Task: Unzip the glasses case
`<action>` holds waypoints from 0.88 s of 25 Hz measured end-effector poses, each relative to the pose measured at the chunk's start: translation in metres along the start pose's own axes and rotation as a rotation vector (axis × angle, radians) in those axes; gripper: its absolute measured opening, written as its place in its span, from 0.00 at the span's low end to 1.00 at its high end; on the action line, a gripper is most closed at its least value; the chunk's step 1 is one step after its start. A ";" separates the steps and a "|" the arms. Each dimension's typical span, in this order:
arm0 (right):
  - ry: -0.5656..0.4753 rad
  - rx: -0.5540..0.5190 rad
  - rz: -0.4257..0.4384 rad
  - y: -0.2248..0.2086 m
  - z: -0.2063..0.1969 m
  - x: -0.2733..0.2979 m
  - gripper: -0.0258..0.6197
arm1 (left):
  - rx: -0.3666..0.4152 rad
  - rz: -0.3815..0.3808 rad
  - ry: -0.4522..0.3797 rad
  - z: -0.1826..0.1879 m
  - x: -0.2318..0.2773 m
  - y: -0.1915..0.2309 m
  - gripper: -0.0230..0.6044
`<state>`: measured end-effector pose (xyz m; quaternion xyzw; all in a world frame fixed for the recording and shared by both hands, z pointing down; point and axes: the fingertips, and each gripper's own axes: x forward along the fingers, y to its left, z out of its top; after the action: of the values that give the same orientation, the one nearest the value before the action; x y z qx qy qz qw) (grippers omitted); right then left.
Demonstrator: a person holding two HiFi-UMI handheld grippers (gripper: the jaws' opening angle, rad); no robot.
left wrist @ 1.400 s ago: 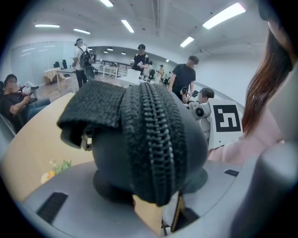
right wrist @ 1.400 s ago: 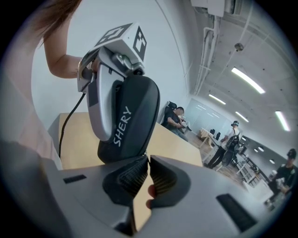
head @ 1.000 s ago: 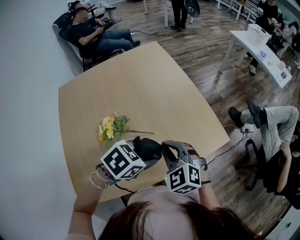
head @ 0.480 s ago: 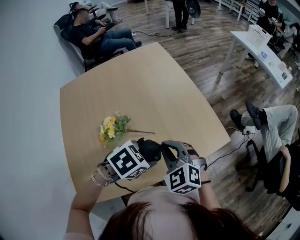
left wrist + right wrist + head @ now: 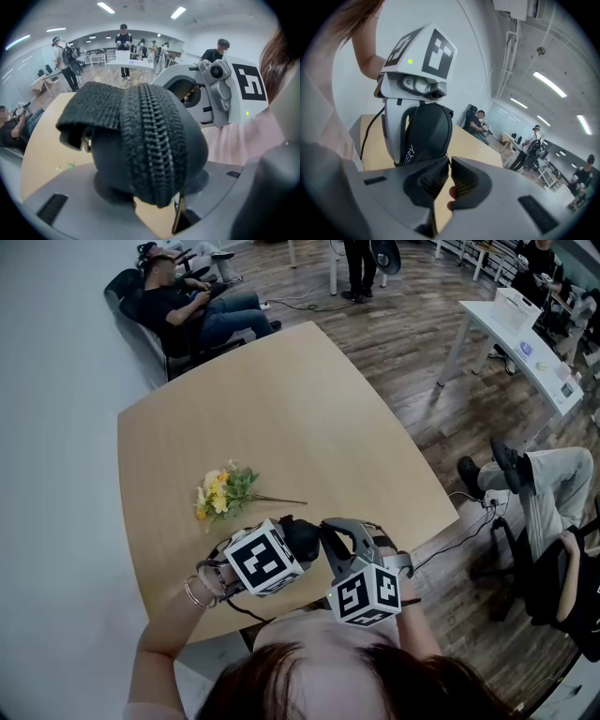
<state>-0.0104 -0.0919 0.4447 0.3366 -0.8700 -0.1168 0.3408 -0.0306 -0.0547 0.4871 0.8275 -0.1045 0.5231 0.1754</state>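
I'm looking down on a light wooden table [image 5: 309, 409] from above. Both hand-held grippers hover low over its near edge, close together.

The left gripper [image 5: 154, 190] has a black glasses case [image 5: 140, 140] clamped between its jaws. The jaws stand fairly wide, one pad pressed on each side of the rounded shell. The case is lifted clear of the table, above the near edge and towards its left half. In the left gripper view its black zipper [image 5: 152, 136] runs up the middle of the shell, facing the camera. A loose black flap hangs over the case's upper left side, with a small glint of metal under it.

The right gripper [image 5: 449, 164] has its jaws pressed together, tips right up against the edge of the case. I cannot tell whether they pinch the zipper pull.

A small bunch of yellow flowers [image 5: 223, 495] lies flat near the table's left edge, just beyond the grippers.
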 end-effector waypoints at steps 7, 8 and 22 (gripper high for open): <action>0.001 -0.025 0.006 -0.004 0.004 0.001 0.07 | 0.029 -0.002 0.058 -0.004 0.006 0.003 0.39; 0.002 -0.029 0.007 -0.003 0.003 0.001 0.07 | 0.033 -0.002 0.067 -0.005 0.008 0.003 0.39; 0.023 -0.082 0.025 0.001 0.003 0.008 0.07 | 0.058 -0.007 0.117 -0.016 0.020 0.009 0.39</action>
<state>-0.0174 -0.0965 0.4465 0.3130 -0.8645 -0.1442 0.3659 -0.0383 -0.0563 0.5124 0.8006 -0.0760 0.5727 0.1590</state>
